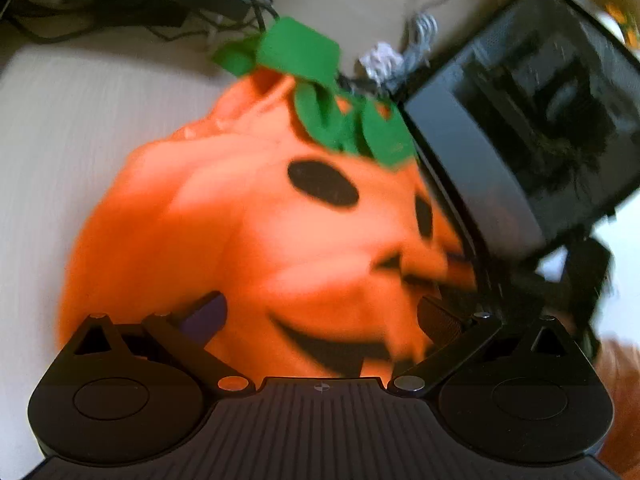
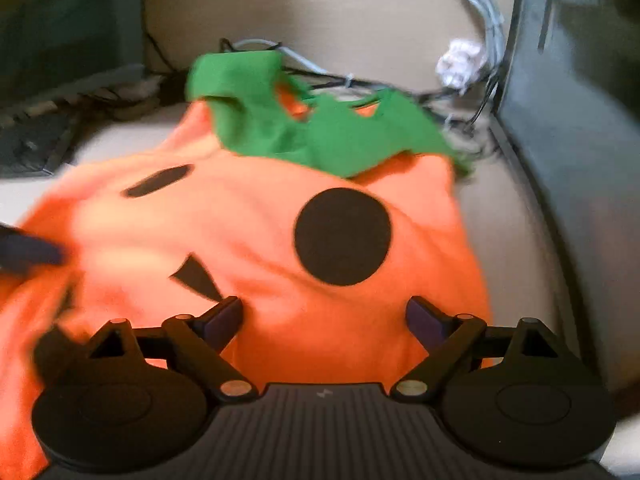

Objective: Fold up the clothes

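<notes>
An orange pumpkin costume (image 1: pixel 248 232) with a green leaf collar (image 1: pixel 320 92) and black felt face lies rumpled on a pale table (image 1: pixel 80 120). My left gripper (image 1: pixel 320 316) hovers low over the mouth part of the face, jaws wide apart with only loose cloth beneath them. In the right wrist view the same costume (image 2: pixel 248 232) fills the middle, its collar (image 2: pixel 320 136) at the far end. My right gripper (image 2: pixel 324 320) stands open just above the cloth below the round black eye (image 2: pixel 342 236). A dark purple fingertip (image 2: pixel 32 252), blurred, enters at the left edge.
A black computer case with a glass side (image 1: pixel 532 120) stands close against the costume's right side; it appears again as the case (image 2: pixel 572 120). Grey cables (image 2: pixel 480 20) and a crumpled white scrap (image 2: pixel 460 60) lie behind the collar. A dark keyboard (image 2: pixel 36 140) sits far left.
</notes>
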